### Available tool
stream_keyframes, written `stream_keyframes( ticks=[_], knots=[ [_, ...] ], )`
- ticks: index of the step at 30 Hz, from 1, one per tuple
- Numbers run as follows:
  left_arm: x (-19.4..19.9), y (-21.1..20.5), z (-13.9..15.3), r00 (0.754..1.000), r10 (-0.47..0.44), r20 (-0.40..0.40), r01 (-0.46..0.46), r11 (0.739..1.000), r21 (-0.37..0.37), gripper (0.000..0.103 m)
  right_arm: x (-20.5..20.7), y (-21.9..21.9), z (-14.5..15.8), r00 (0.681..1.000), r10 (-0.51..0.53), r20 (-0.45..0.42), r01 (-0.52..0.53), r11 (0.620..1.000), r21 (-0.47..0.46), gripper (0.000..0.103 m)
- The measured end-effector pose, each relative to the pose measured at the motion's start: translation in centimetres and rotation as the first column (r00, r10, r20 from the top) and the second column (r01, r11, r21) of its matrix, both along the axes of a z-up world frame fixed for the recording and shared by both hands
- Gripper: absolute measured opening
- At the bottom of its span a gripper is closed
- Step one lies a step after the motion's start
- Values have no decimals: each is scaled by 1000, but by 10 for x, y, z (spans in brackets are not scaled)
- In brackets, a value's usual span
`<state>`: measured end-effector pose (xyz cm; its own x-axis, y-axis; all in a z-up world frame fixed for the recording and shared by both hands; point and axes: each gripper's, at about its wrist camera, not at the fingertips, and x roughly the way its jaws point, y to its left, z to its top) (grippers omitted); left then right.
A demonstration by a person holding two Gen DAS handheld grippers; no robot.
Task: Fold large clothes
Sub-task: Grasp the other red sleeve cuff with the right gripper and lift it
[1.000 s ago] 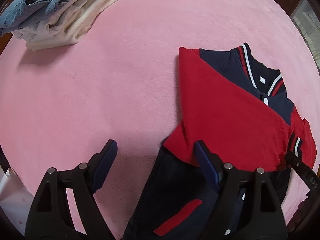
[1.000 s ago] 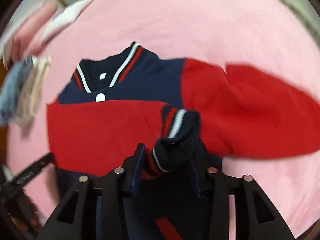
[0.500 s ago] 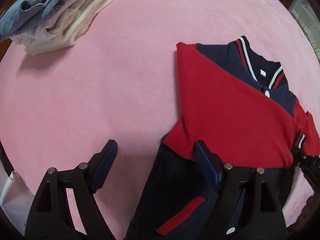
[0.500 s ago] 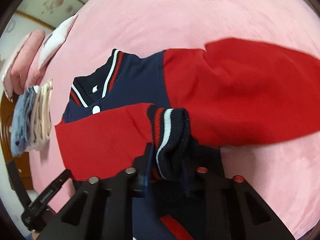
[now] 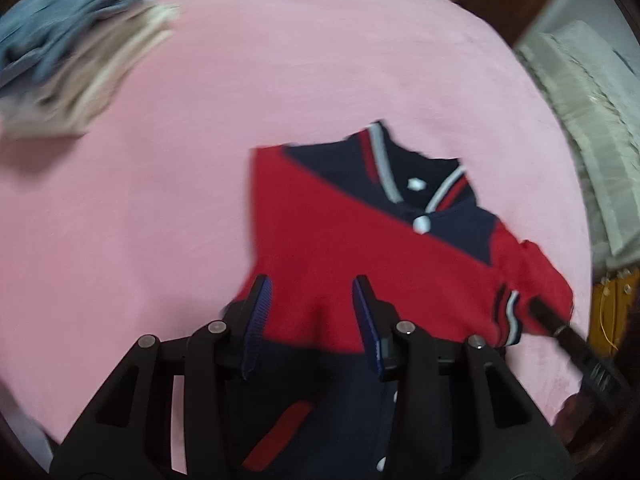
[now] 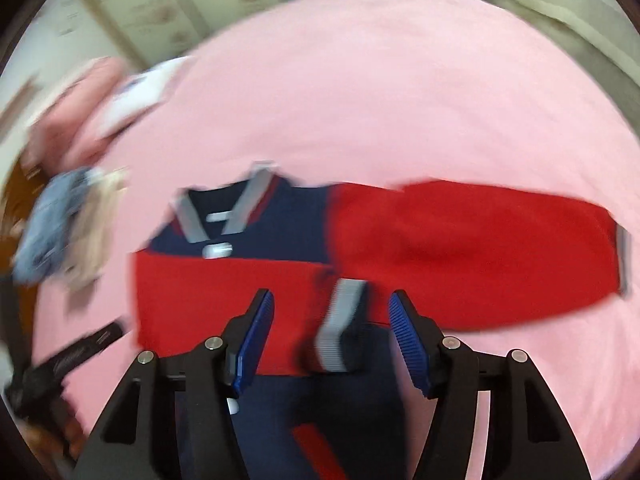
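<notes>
The striped cuff [image 6: 340, 324] that the right gripper [image 6: 330, 338] pinched half a second ago now lies free on the folded red sleeve [image 5: 344, 256]; that gripper's jaws have just been opening, and the cuff sits in the gap between them with neither blue pad pressing on it. The pink blanket [image 5: 280, 60] covers the whole work surface. On it, lying flat with its collar [image 5: 416, 176] pointing away from both cameras, is the navy and red jacket [image 6: 280, 240]: one sleeve is folded across the chest, while the other red sleeve [image 6: 480, 248] stretches out sideways over the pink, to the right in the right wrist view. A stack of folded clothes [image 5: 68, 60], blue denim on cream layers, sits well apart from the jacket at the far left edge. The left gripper [image 5: 312, 320] hovers above the jacket's near part; its jaws have just been closing yet stand apart, and the cloth below appears untouched. Both views are blurred.
</notes>
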<state>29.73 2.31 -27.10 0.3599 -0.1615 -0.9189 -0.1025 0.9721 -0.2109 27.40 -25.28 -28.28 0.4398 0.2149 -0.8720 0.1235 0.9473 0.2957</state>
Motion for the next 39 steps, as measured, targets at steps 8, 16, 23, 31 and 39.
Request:
stream_keyframes(
  ticks=[8, 16, 23, 31, 39],
  knots=[
    [51, -2, -50, 999, 26, 23, -29, 992, 122, 7, 31, 58, -66, 989, 103, -108, -90, 989, 118, 15],
    [62, 34, -76, 987, 163, 16, -162, 960, 230, 1, 30, 24, -78, 991, 2, -132, -5, 1000, -26, 13],
    [36, 49, -44, 983, 186, -13, -184, 979, 91, 1, 9, 5, -56, 994, -96, -46, 90, 989, -115, 8],
    [7, 30, -63, 990, 83, -110, -80, 996, 32, 1, 21, 67, -74, 982, 171, -77, -160, 978, 134, 8],
    [-1, 28, -75, 995, 51, -81, -45, 996, 77, 1, 8, 62, -111, 993, -31, -115, 43, 994, 102, 8]
  ],
)
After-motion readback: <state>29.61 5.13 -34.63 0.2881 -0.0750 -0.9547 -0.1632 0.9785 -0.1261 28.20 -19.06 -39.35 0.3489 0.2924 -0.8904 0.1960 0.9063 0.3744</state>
